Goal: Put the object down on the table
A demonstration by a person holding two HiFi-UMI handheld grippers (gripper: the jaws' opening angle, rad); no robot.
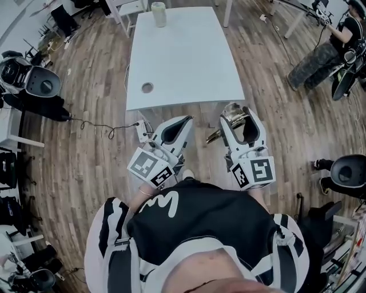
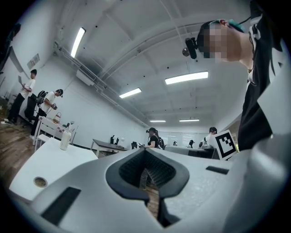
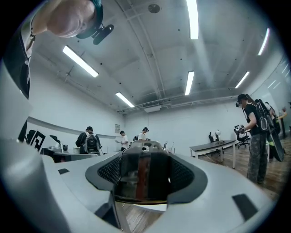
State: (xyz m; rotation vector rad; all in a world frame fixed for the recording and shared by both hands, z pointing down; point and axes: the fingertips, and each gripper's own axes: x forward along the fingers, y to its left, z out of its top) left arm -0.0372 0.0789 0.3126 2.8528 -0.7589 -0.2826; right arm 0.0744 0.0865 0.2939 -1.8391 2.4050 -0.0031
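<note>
**Presently: metal object (image 1: 233, 112) short of the white table (image 1: 183, 63)**

Right gripper (image 1: 239, 121) is clamped on the shiny metal object, held just off the table's near edge, over the wood floor (image 1: 86, 143). Left gripper (image 1: 178, 127) sits beside it, also short of that edge. Its jaws are drawn together to a thin slit with nothing between them. Pale cup (image 1: 158, 14) stands at the table's far end.

Left tool (image 1: 183, 122) jaws together, right tool (image 1: 240, 119) clamped on metal object (image 1: 231, 111), both side by side
</note>
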